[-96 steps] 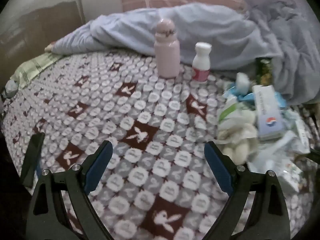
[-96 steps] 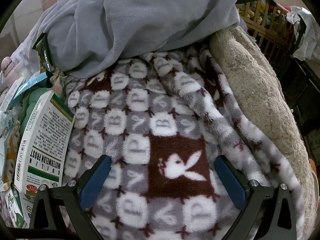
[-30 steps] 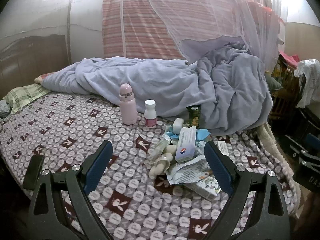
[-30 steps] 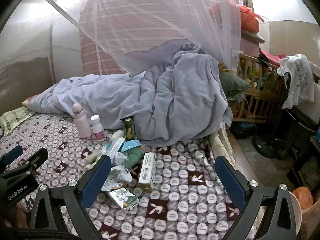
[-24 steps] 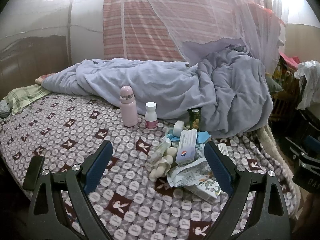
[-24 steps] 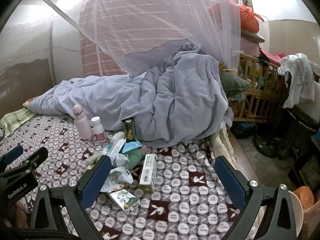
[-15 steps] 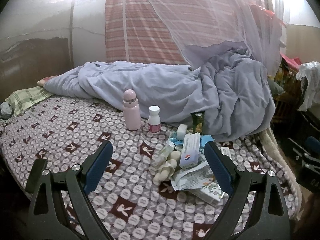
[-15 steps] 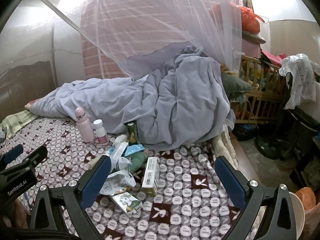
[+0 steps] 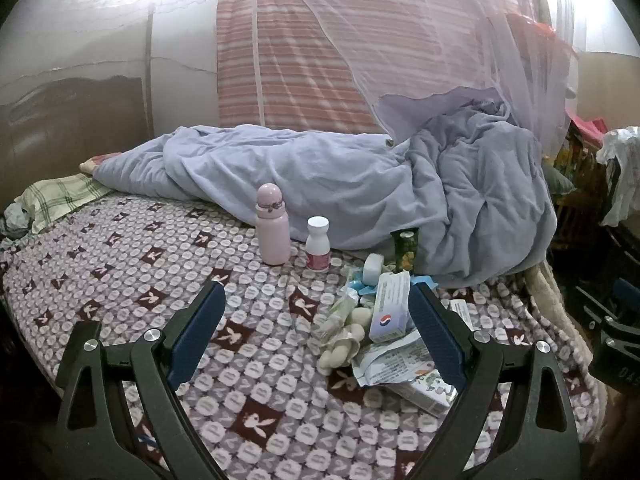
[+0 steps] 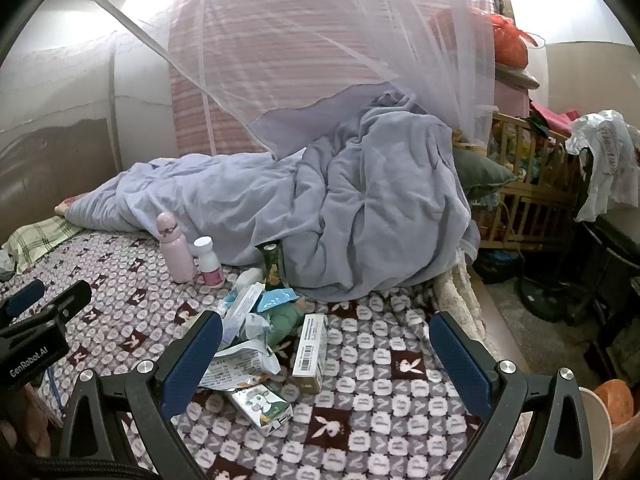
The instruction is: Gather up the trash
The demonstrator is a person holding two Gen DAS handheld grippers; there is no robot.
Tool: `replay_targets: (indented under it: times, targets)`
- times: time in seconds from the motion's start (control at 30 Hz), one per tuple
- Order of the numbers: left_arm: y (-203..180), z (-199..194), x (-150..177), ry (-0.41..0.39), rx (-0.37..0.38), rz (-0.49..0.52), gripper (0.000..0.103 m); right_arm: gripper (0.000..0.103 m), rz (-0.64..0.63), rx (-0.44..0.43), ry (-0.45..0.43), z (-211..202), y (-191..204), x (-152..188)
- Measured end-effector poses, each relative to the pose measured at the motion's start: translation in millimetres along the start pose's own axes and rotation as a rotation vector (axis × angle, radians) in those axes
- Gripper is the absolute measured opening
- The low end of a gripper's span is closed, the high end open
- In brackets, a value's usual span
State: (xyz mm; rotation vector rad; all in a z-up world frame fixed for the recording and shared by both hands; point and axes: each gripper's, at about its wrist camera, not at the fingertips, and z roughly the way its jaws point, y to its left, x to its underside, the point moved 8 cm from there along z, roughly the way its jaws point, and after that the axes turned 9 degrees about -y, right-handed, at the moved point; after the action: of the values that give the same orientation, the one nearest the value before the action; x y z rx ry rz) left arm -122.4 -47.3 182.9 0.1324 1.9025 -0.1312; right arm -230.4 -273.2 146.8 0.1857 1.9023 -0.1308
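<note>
A pile of trash (image 9: 384,320) lies on the patterned bed blanket (image 9: 160,280): a white toothpaste box (image 9: 390,308), torn wrappers (image 9: 394,364), a small carton (image 9: 420,390) and crumpled tissue (image 9: 344,344). In the right wrist view the pile (image 10: 256,344) includes an upright-lying white box (image 10: 310,354) and a carton (image 10: 260,400). My left gripper (image 9: 316,340) is open and empty, held back from the pile. My right gripper (image 10: 326,360) is open and empty above the bed's near edge.
A pink bottle (image 9: 273,230) and a white pill bottle (image 9: 318,244) stand beside a heaped lilac duvet (image 9: 360,188). A green can (image 9: 405,250) stands by the duvet. Mosquito netting hangs above. A wooden crib (image 10: 532,196) and cluttered floor lie right of the bed.
Both grippers pulled far back from the bed surface over three seconds, then drifted slightly left in the last second. Both stayed open and empty.
</note>
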Motion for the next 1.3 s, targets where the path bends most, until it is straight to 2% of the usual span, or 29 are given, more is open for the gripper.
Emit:
replay_targets:
  times: [0.4,0.83,1.03,1.3]
  targets:
    - [6.9,13.2,11.2,0.039,-0.007,-0.010,0.093,0.103,-0.014,-0.026,0.037,13.2,8.5,12.7]
    - [21.5,43.3,34.5,0.121,-0.018,-0.038,0.093,0.103,-0.018,-0.088,0.149,43.8,20.3,45.0]
    - [29.1,56.3,47.1,0.161,-0.019,-0.037,0.093,0.103,-0.049,-0.122,0.237,59.8,25.2,68.1]
    - [37.0,77.1,79.0,0.248,0.014,0.006,0.093,0.103,-0.068,-0.167,0.387,85.4,24.0,116.0]
